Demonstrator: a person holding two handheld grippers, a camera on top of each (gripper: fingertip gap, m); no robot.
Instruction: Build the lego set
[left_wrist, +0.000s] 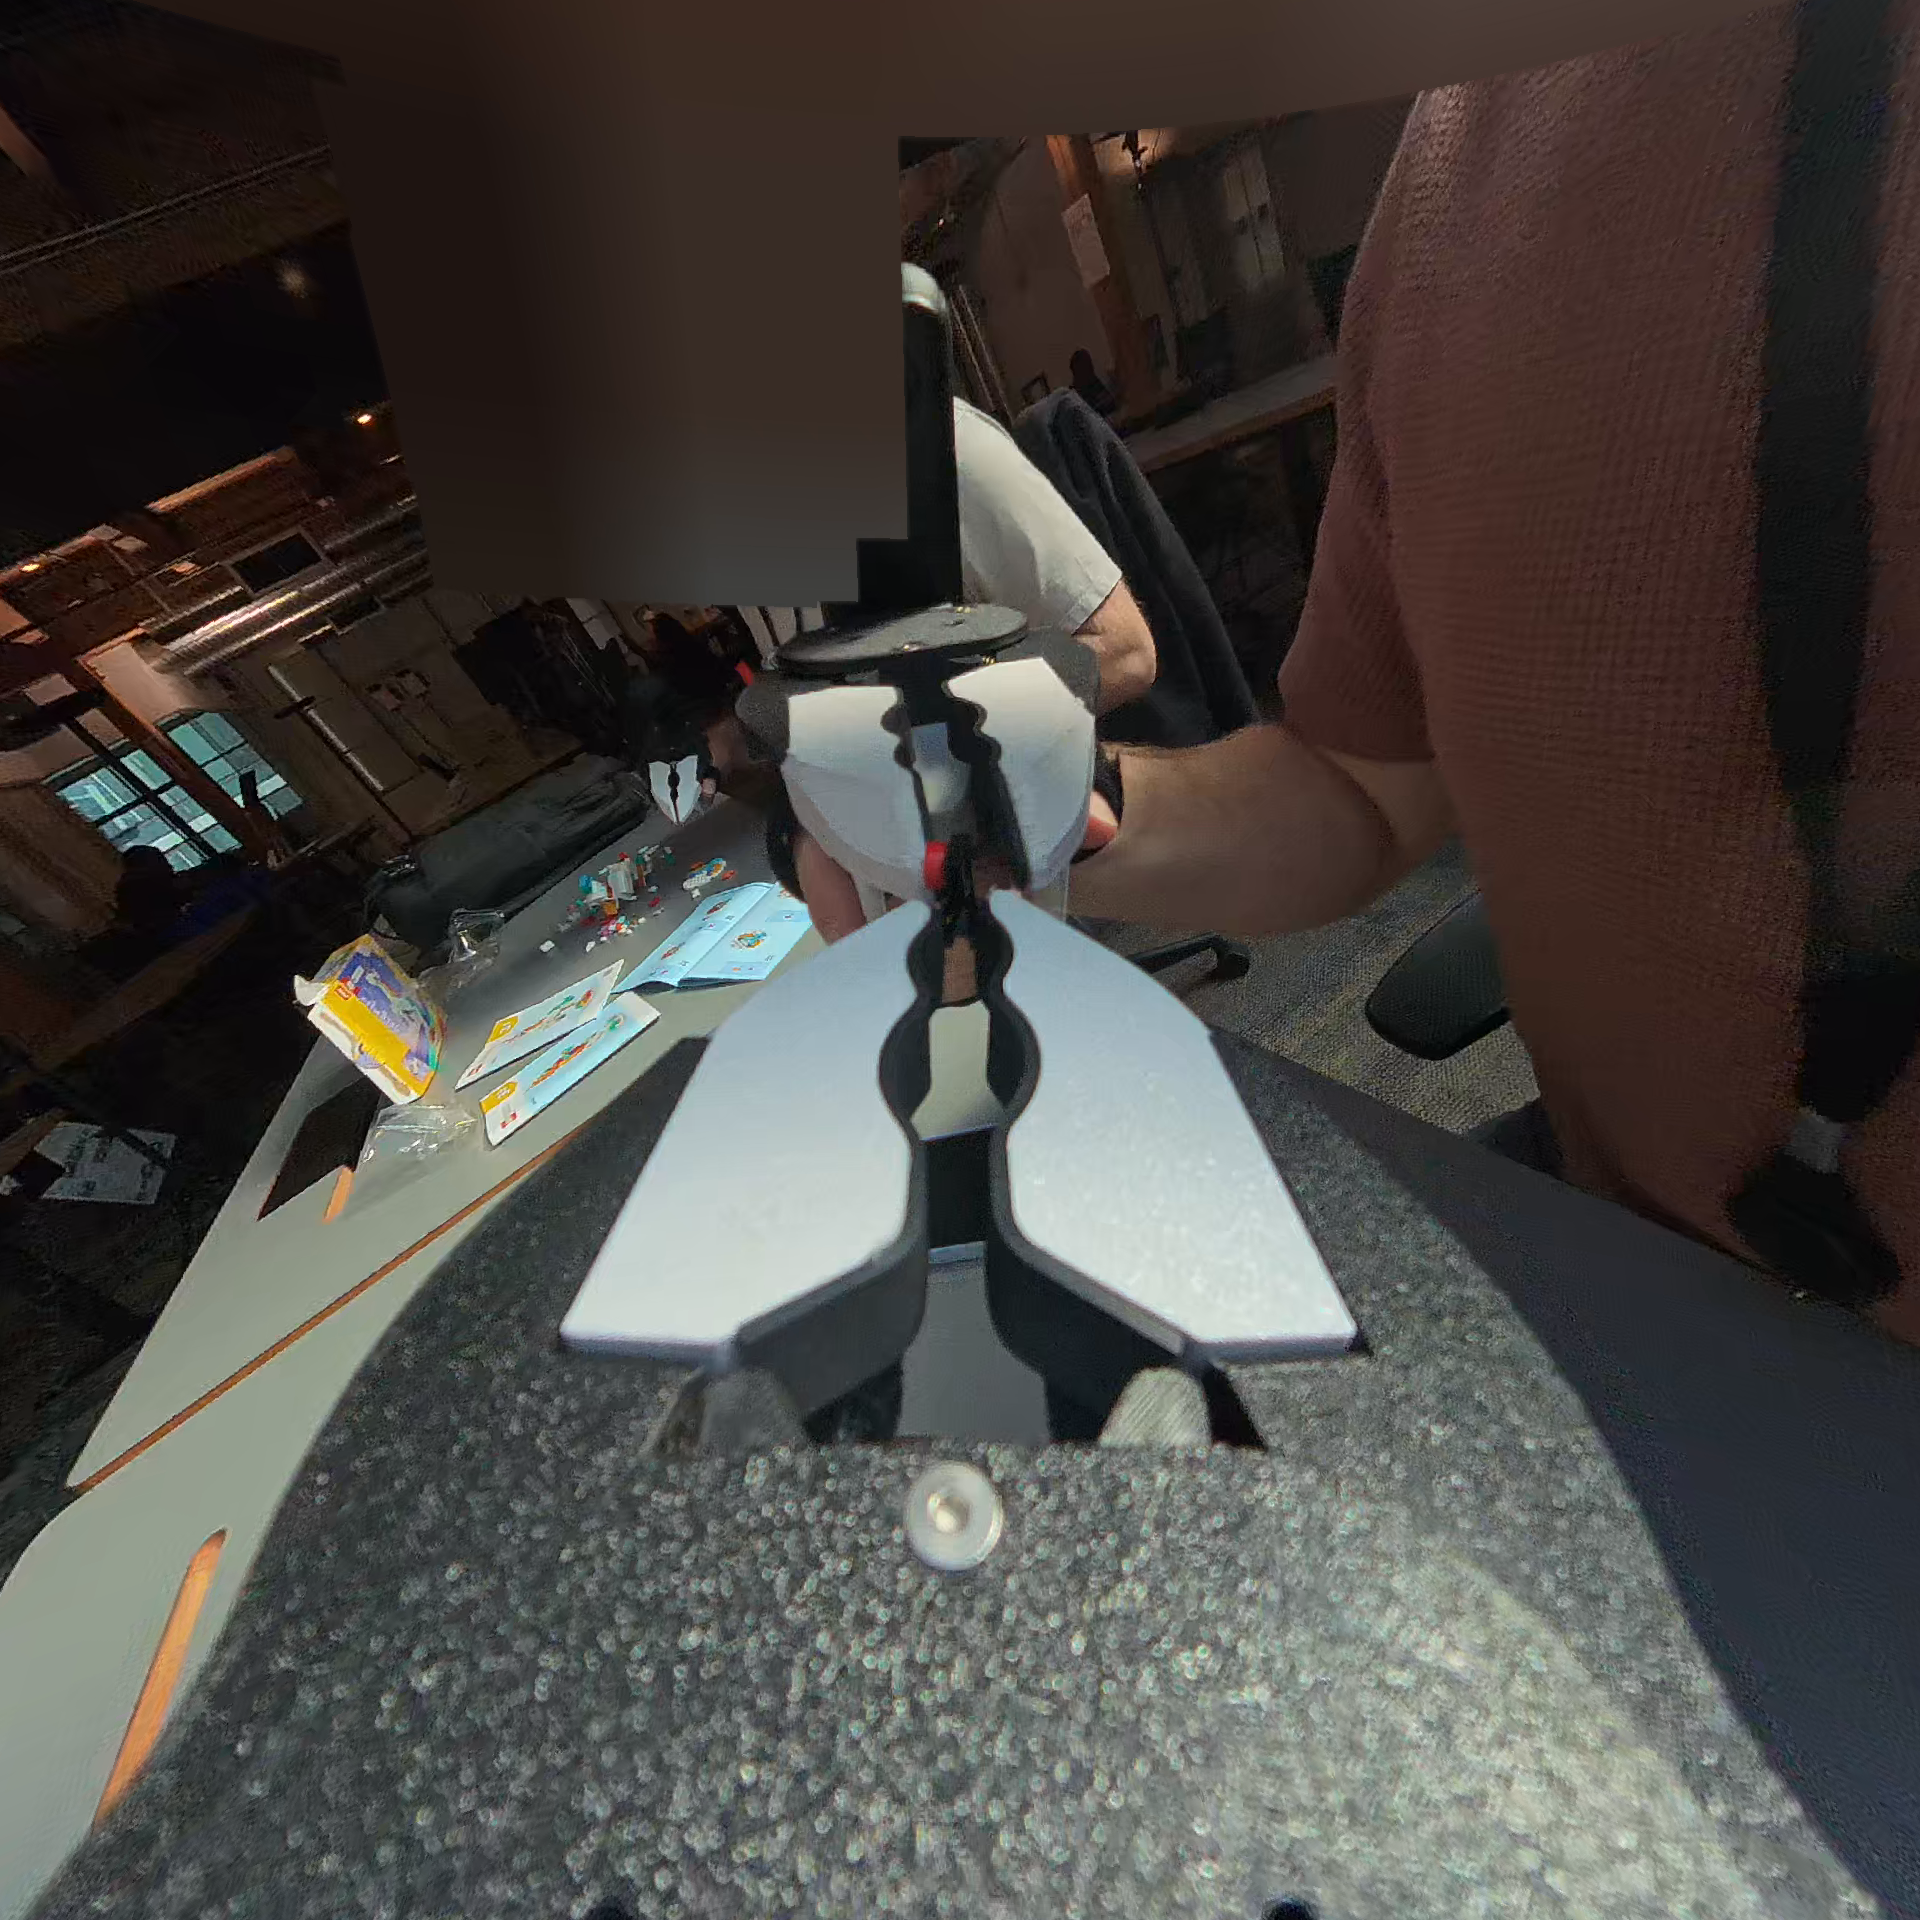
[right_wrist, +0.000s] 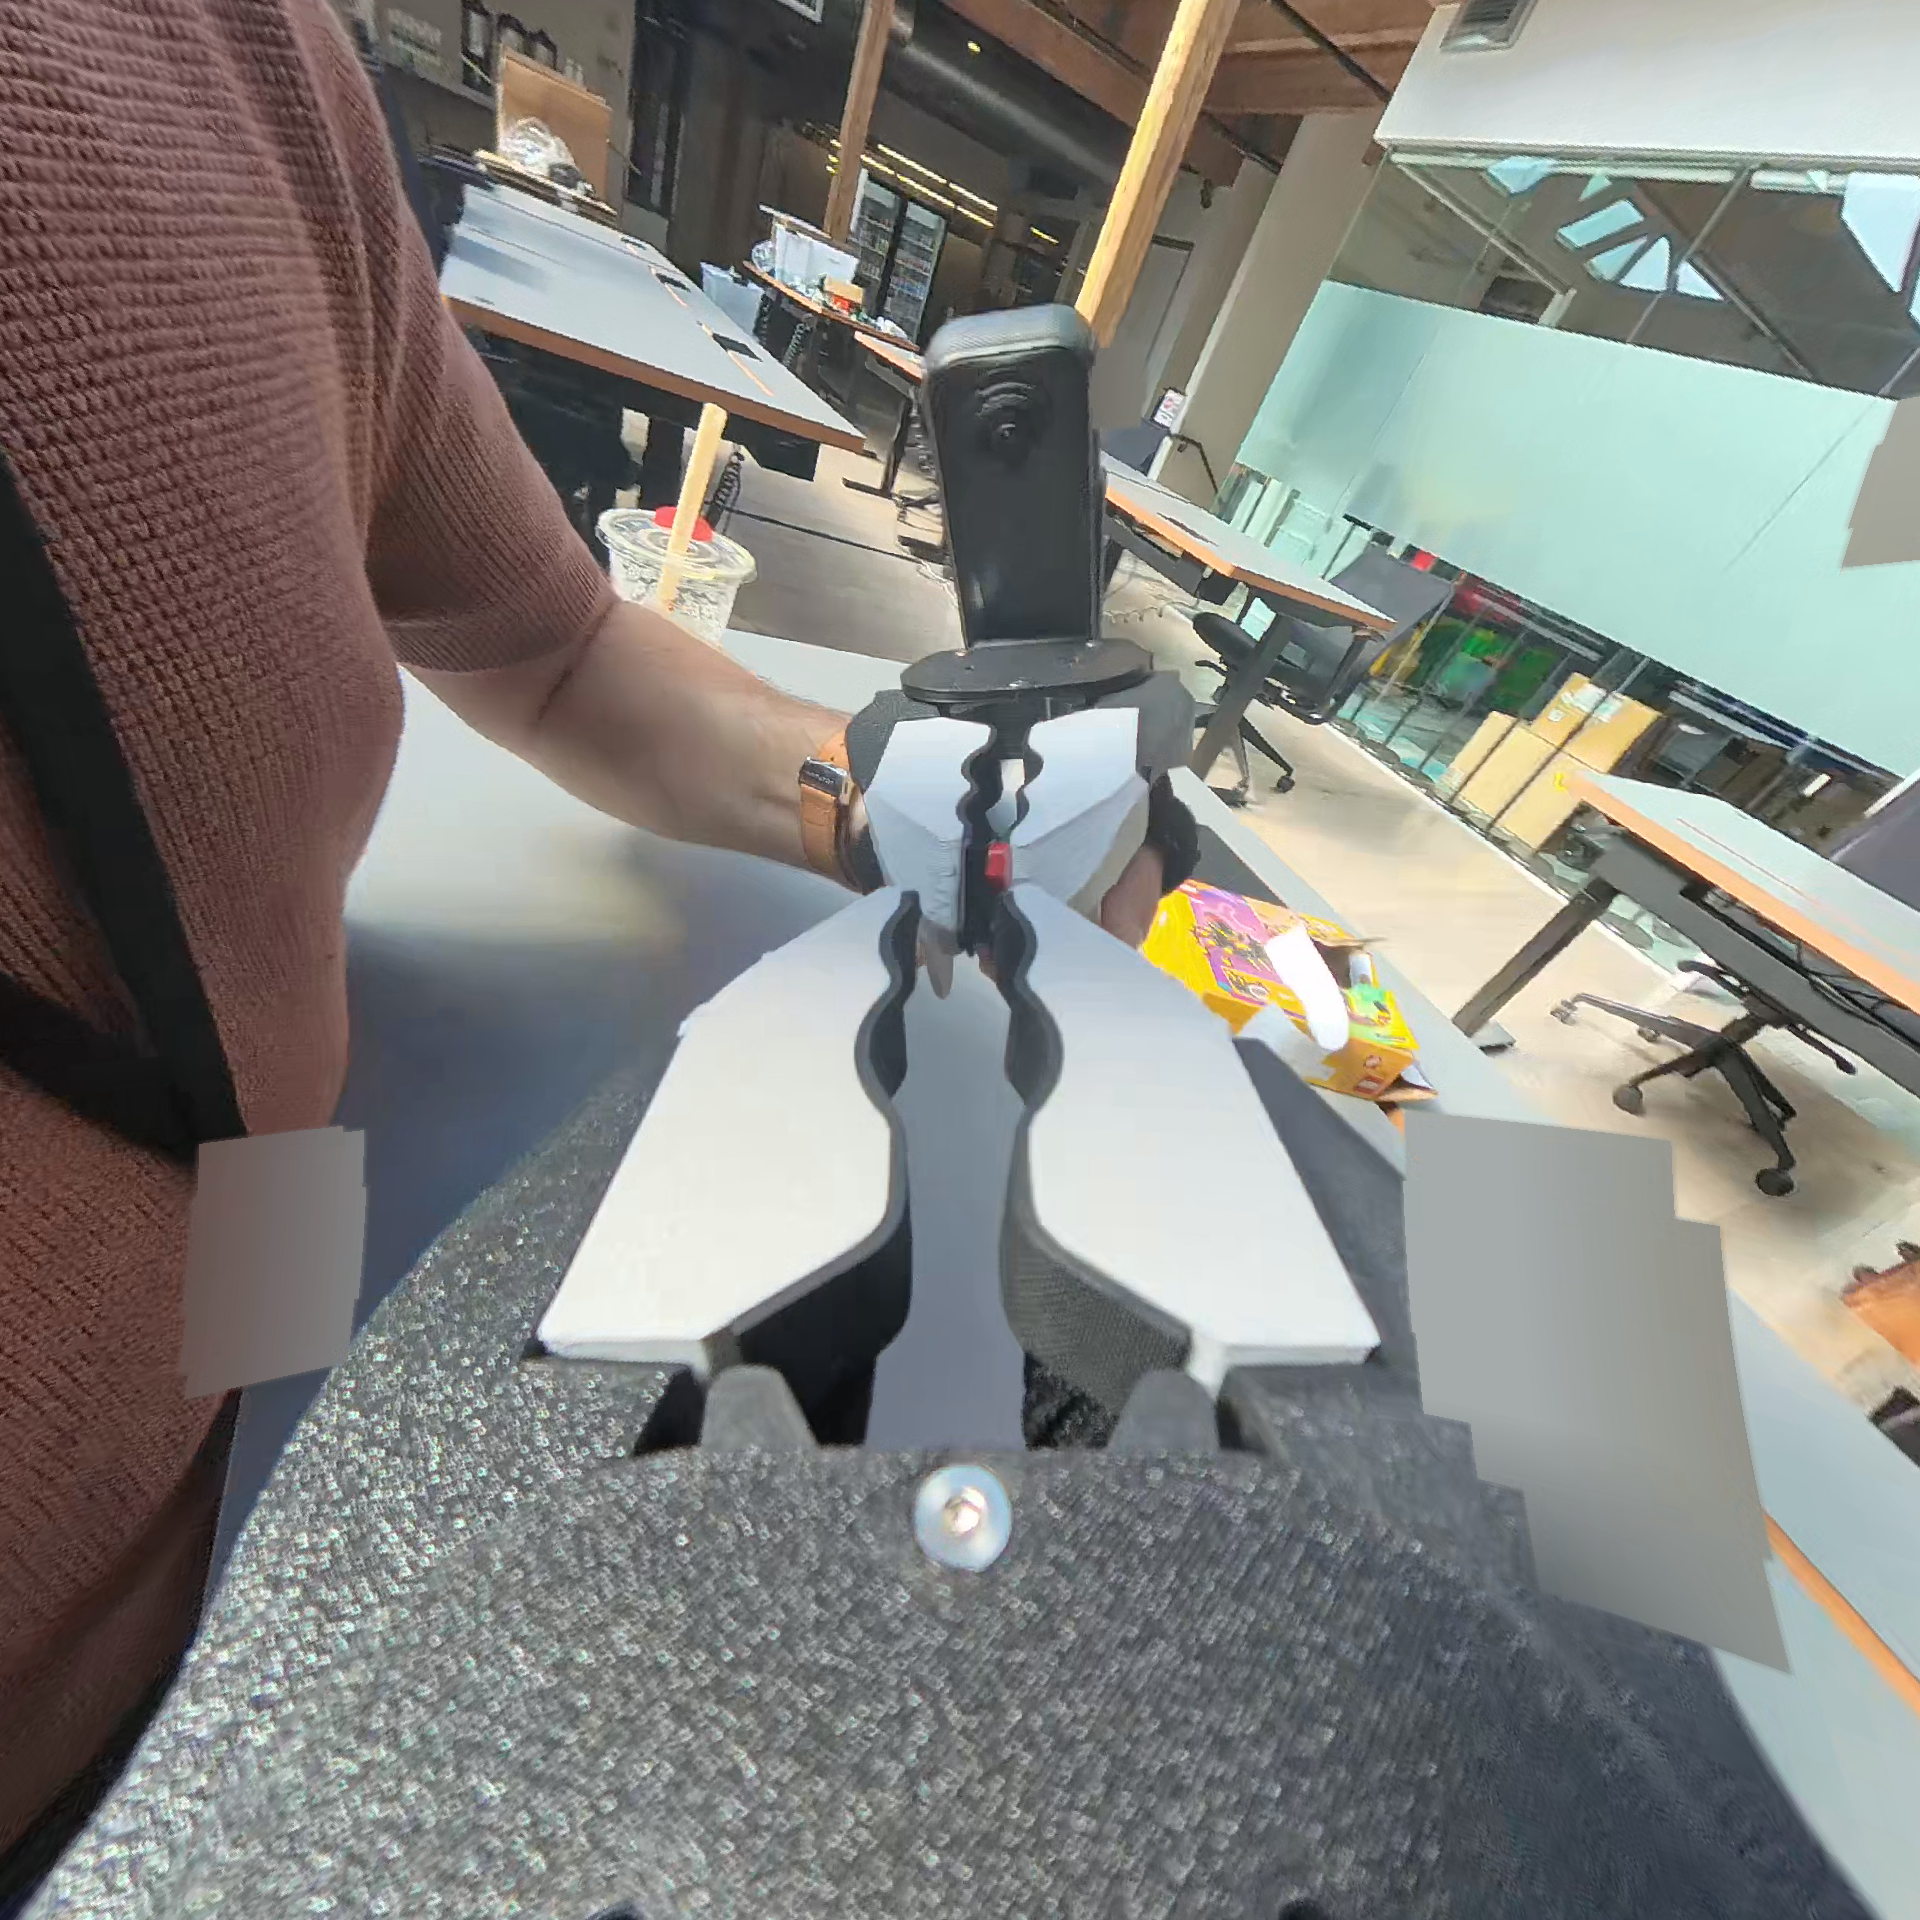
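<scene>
My two grippers meet tip to tip in the air above the grey table (left_wrist: 260, 1299). A small black and red lego piece (left_wrist: 938, 868) sits between the tips. In the left wrist view my left gripper (left_wrist: 951, 916) is shut on its near end, and the right gripper faces it. In the right wrist view the piece (right_wrist: 995, 860) shows at the junction, with my right gripper (right_wrist: 961, 914) closed around its black part. The left gripper carries a black camera (right_wrist: 1013, 488). Loose bricks (left_wrist: 623, 894) lie far off on the table.
An opened yellow lego box (left_wrist: 379, 1023), instruction booklets (left_wrist: 566, 1039) and empty plastic bags (left_wrist: 416, 1127) lie on the table. A second yellow box (right_wrist: 1288, 987) and a plastic cup (right_wrist: 681, 571) stand beyond. A person's brown sweater (left_wrist: 1610, 623) is close by. Only a small space, under 4 cm, lies between the two pairs of fingers.
</scene>
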